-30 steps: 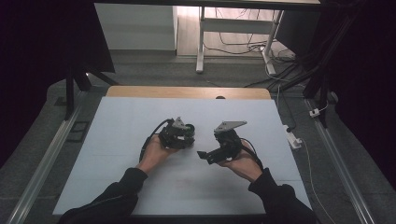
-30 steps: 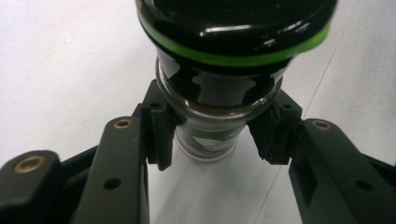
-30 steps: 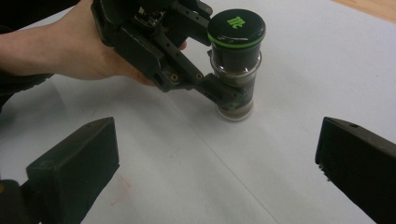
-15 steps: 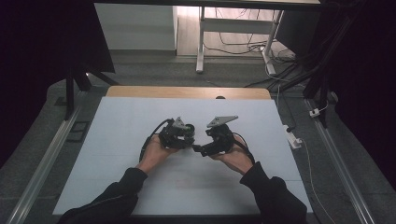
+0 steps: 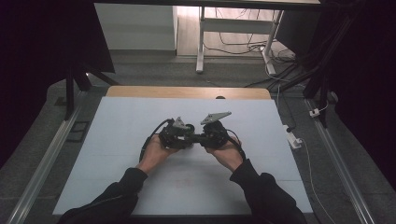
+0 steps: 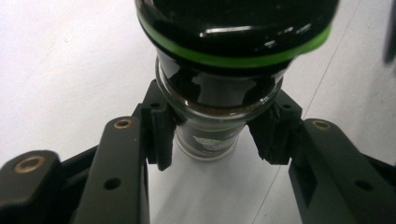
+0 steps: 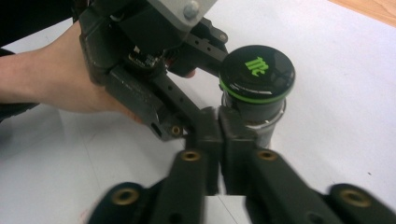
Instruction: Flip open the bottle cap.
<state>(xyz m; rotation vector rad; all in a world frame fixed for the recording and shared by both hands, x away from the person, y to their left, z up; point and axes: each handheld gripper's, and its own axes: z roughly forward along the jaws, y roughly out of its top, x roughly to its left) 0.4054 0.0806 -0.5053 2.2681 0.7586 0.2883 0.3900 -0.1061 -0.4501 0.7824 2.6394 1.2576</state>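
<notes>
One jar (image 7: 256, 100) with one black green-rimmed lid (image 7: 257, 73). Two hand-held grippers: my left hand-held gripper (image 5: 180, 134), my right hand-held gripper (image 5: 205, 137). One desk (image 5: 116, 121).

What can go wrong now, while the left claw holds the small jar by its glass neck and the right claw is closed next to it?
1. The left claw grips the jar only on smooth glass under the black lid; it may slip or rotate.
2. The right claw, jaws just closed with nothing between them, sits low beside the jar and could push it.
3. With shut jaws it cannot take the lid without reopening.
</notes>
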